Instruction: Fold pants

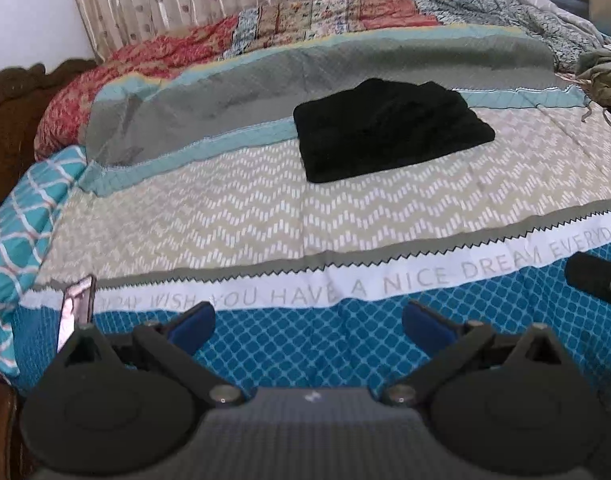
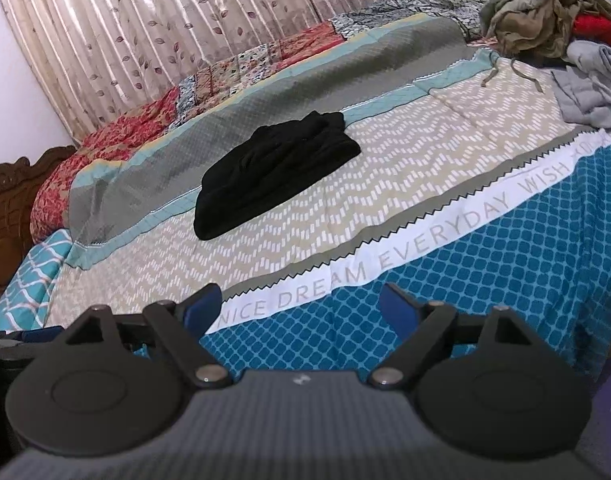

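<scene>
The black pants [image 1: 389,128] are seen folded into a compact block on the bedspread [image 1: 265,208], lying across the beige zigzag band and touching the teal stripe behind it. In the left wrist view they are placed toward one o'clock from the left gripper [image 1: 308,326], well apart from it; in the right wrist view the pants [image 2: 273,168] are found toward eleven o'clock from the right gripper [image 2: 301,308], again well apart.

Both grippers are held with the jaws spread wide, and nothing is caught between the blue pads [image 1: 193,326]; only the blue patterned strip of the bedspread is seen through each gap.

A phone [image 1: 76,308] is seen at nine o'clock of the left gripper, near the bed's edge. A pile of loose clothes [image 2: 553,20] is heaped at one o'clock in the right wrist view, well apart from the pants. A leaf-patterned curtain [image 2: 165,28] is hung behind the bed.
</scene>
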The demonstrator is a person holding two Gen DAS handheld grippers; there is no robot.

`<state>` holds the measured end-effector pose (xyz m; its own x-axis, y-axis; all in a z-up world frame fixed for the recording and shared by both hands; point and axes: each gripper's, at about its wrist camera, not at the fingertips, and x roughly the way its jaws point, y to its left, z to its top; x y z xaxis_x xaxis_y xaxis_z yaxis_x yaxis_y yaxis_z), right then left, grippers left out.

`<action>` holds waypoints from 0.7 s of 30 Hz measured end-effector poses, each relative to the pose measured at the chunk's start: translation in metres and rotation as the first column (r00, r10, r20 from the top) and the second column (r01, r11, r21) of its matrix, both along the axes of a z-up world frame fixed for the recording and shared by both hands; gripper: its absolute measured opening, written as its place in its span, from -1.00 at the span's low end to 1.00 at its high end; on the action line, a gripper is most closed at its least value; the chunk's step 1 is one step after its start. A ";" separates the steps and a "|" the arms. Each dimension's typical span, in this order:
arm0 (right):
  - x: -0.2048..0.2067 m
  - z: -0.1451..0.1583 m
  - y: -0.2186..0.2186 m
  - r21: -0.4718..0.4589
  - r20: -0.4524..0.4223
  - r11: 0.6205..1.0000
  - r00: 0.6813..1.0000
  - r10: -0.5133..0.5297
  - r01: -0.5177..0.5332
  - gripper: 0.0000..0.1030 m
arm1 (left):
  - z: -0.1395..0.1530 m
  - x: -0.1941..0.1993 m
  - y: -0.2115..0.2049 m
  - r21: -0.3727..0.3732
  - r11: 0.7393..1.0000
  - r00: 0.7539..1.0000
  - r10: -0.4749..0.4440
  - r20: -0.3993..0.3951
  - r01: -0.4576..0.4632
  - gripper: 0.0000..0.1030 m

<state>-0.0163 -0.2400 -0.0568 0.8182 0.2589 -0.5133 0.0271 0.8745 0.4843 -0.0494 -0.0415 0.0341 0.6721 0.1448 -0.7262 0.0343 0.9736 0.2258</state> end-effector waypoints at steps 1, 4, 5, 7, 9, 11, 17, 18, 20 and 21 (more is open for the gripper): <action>0.000 0.000 0.001 -0.002 0.001 1.000 1.000 0.003 -0.003 0.71 | 0.000 0.001 0.001 -0.003 1.000 1.000 0.004 -0.002 -0.004 1.00; 0.001 0.000 0.004 -0.001 -0.001 1.000 1.000 0.007 -0.007 0.71 | 0.000 0.002 0.003 -0.001 1.000 1.000 0.007 -0.001 -0.007 1.00; 0.002 0.000 0.004 0.001 -0.001 1.000 1.000 0.007 -0.007 0.72 | 0.000 0.003 0.004 0.001 1.000 1.000 0.008 -0.002 -0.008 1.00; 0.003 0.000 0.005 0.005 -0.004 1.000 1.000 0.004 -0.004 0.72 | 0.000 0.004 0.004 0.006 1.000 1.000 0.011 -0.003 -0.011 1.00; 0.005 0.001 0.005 0.011 -0.006 1.000 1.000 0.003 -0.003 0.72 | -0.001 0.005 0.005 0.007 1.000 1.000 0.013 -0.008 -0.013 1.00; 0.005 0.001 0.005 0.012 -0.006 1.000 1.000 0.003 -0.003 0.72 | -0.002 0.006 0.006 0.008 1.000 1.000 0.017 -0.013 -0.017 1.00; 0.004 0.001 0.006 0.015 -0.016 1.000 1.000 -0.001 0.002 0.72 | -0.005 0.007 0.009 0.004 1.000 0.999 0.026 -0.024 -0.026 1.00; 0.004 0.001 0.006 0.016 -0.017 1.000 1.000 -0.002 0.002 0.72 | -0.005 0.007 0.009 0.004 1.000 0.999 0.027 -0.026 -0.027 1.00; 0.004 0.001 0.006 0.016 -0.017 1.000 1.000 -0.002 0.002 0.73 | -0.006 0.006 0.010 0.004 1.000 0.999 0.028 -0.029 -0.028 1.00; 0.004 0.000 0.007 0.016 -0.017 1.000 1.000 0.000 0.000 0.73 | -0.006 0.006 0.010 0.004 1.000 0.999 0.028 -0.031 -0.028 1.00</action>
